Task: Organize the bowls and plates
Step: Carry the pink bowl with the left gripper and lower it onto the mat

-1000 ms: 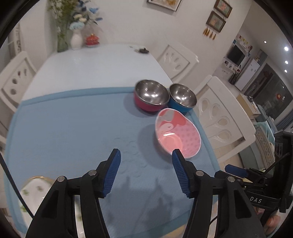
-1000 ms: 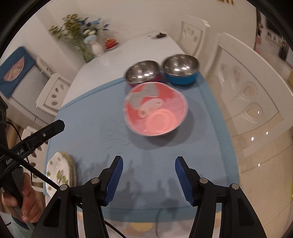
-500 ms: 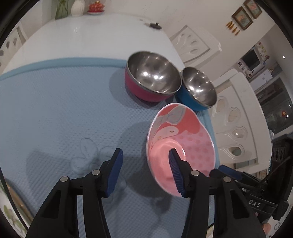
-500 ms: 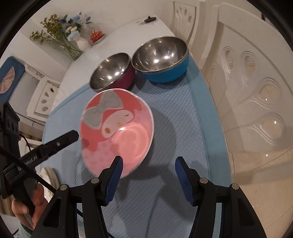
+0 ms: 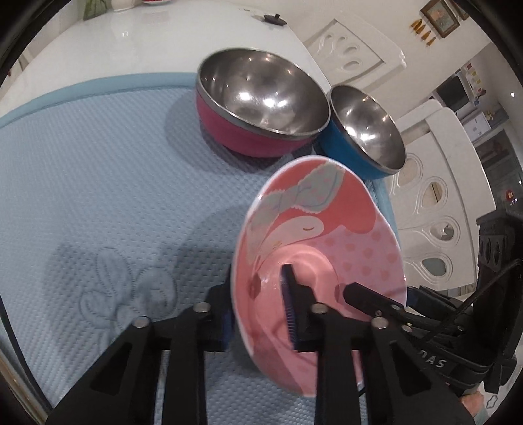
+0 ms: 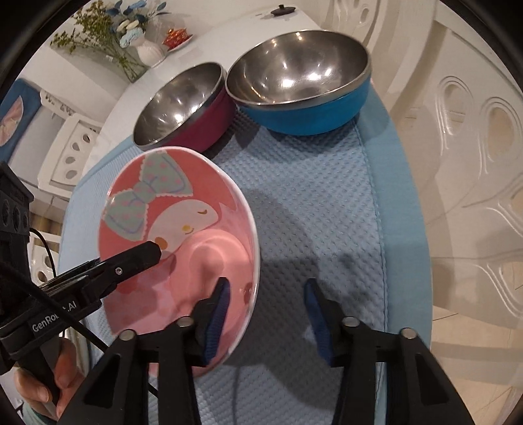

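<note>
A pink bowl (image 5: 327,235) (image 6: 176,209) with a cartoon face and bow sits on the blue mat (image 5: 98,163), looking tilted. My left gripper (image 5: 258,317) is shut on the bowl's left rim, one pad inside and one outside. My right gripper (image 6: 266,310) straddles the right rim, its jaws closing; the pads stand apart from the wall. Each gripper's inner finger shows in the other view. Behind the pink bowl stand a steel bowl with a magenta outside (image 5: 261,98) (image 6: 183,108) and one with a blue outside (image 5: 366,130) (image 6: 300,75), side by side.
The mat lies on a white table (image 5: 130,39) with white chairs (image 6: 474,163) close on the right. A vase of flowers (image 6: 147,49) and a small dark object (image 5: 274,18) are at the table's far end. A hand (image 6: 62,369) holds the left gripper.
Both grippers came down and forward onto the pink bowl. The left jaws shut on its left rim; the right jaws narrowed around its right rim.
</note>
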Demonstrator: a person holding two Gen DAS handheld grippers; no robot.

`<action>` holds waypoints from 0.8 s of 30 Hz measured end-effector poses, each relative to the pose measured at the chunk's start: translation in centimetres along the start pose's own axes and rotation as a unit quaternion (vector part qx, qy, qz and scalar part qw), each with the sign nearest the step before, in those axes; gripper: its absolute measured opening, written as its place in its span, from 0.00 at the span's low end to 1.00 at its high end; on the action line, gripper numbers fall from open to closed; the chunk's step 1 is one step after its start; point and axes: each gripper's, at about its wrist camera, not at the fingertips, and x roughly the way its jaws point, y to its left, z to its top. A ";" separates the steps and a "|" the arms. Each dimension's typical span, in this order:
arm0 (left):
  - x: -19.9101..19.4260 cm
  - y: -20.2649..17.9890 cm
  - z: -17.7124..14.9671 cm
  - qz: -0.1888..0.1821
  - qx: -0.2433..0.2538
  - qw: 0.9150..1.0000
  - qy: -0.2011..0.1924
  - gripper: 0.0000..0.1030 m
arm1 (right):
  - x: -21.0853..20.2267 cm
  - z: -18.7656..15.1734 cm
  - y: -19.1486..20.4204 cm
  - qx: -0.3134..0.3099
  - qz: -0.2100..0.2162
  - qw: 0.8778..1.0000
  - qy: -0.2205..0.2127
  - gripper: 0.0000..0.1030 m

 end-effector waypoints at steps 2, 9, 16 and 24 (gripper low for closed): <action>0.1 -0.1 -0.1 0.007 0.003 1.000 -0.004 0.13 | 0.4 -0.1 0.1 -0.004 -0.004 1.000 0.002 0.31; -1.3 -1.1 -1.0 0.017 0.013 1.000 -0.015 0.13 | 0.2 -0.4 1.5 -0.019 -0.008 1.000 0.000 0.18; -5.3 -1.5 -2.5 0.010 0.018 0.998 -0.051 0.13 | -3.0 -1.9 3.2 -0.026 -0.002 0.999 -0.025 0.18; -12.1 -1.4 -5.2 -0.011 0.023 0.994 -0.109 0.13 | -8.4 -4.6 7.0 -0.036 0.002 0.997 -0.065 0.18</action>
